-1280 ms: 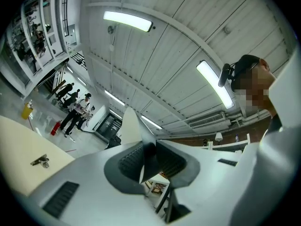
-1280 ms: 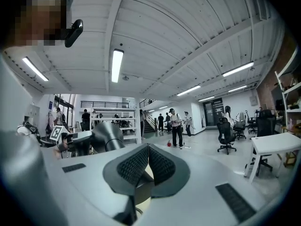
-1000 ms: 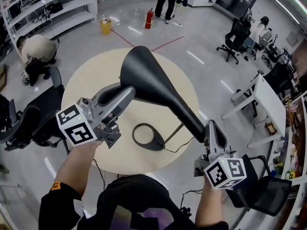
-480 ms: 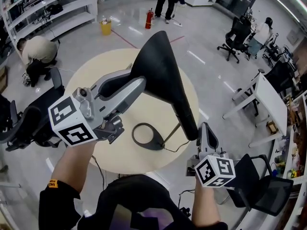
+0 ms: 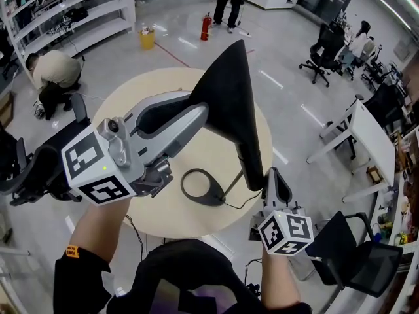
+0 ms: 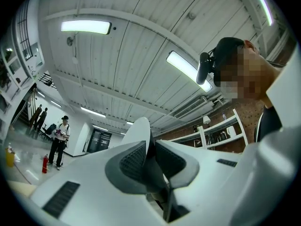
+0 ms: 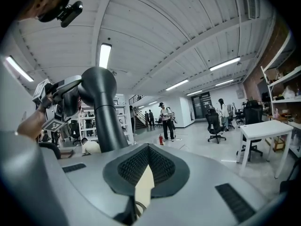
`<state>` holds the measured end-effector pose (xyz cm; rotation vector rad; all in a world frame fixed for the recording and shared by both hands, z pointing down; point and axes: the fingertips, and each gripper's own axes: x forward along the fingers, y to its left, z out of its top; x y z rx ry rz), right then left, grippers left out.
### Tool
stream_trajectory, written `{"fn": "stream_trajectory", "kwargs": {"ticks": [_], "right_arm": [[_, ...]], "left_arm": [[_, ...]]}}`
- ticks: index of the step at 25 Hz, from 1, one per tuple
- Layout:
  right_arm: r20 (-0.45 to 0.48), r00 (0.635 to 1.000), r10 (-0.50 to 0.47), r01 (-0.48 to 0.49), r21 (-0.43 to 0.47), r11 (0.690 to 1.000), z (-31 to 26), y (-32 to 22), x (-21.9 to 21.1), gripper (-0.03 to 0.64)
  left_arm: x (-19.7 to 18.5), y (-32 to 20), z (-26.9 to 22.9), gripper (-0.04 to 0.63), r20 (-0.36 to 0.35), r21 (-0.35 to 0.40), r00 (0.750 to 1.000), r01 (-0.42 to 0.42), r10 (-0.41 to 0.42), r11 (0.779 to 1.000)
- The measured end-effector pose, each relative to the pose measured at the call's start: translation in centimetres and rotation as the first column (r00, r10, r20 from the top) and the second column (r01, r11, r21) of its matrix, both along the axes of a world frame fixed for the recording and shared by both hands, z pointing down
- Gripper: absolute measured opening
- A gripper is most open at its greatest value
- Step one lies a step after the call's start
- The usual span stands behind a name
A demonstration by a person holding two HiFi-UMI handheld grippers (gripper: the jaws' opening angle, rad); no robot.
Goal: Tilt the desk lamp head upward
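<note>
The black desk lamp's cone head (image 5: 229, 90) is tilted up above the round beige table (image 5: 131, 110). Its ring base (image 5: 190, 191) rests on the table, with a thin arm rising from it. My left gripper (image 5: 200, 113) is shut on the shade's rim; in the left gripper view the thin rim sits pinched between the pads of the left gripper (image 6: 149, 149), with the shade's white inside (image 6: 140, 133) just beyond. My right gripper (image 5: 273, 174) is by the lower end of the lamp's neck. In the right gripper view the right gripper (image 7: 148, 149) has its pads meeting on nothing, and the neck (image 7: 107, 126) stands to their left.
A black cable (image 5: 242, 201) runs from the base over the table's near edge. Office chairs stand at the left (image 5: 39, 169) and lower right (image 5: 353, 254). A person crouches at the far left (image 5: 55, 70). A white desk (image 5: 366, 129) is at the right.
My left gripper has risen with the shade's rim, and the lamp head has swung from nearly level to steeply upward. The right gripper has sunk slightly and drifted left by the neck.
</note>
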<state>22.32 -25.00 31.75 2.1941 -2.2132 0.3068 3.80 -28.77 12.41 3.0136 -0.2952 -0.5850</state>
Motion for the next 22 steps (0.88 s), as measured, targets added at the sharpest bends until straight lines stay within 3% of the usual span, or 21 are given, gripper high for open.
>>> {"fn": "stream_trajectory", "kwargs": {"ticks": [7,14,18,20,22], "right_arm": [[-0.019,1.000,-0.007,0.007,0.007,1.000,0.3,0.6,1.2,0.015],[0.013,1.000,-0.005,0.005,-0.013,1.000,1.8,1.2,1.6,0.017],[0.013,1.000,0.011,-0.011,-0.030,0.999,2.7,2.3,1.7,0.017],[0.005,1.000,0.010,-0.010,-0.048,0.999,3.4,2.7,1.3,0.017],[0.001,1.000,0.001,0.000,-0.074,0.997,4.2,3.3,1.0,0.017]], "left_arm": [[1.1,0.6,0.3,0.109,-0.013,-0.003,1.000,0.025,-0.025,1.000],[-0.2,0.5,0.9,0.109,-0.123,-0.046,0.991,0.053,-0.059,0.998],[-1.8,0.6,2.2,0.109,-0.164,-0.079,0.978,0.120,-0.131,0.990],[-2.9,0.3,3.9,0.109,-0.153,-0.112,0.970,0.171,-0.187,0.979],[-3.2,0.3,6.9,0.109,-0.096,-0.142,0.969,0.214,-0.228,0.967]]}}
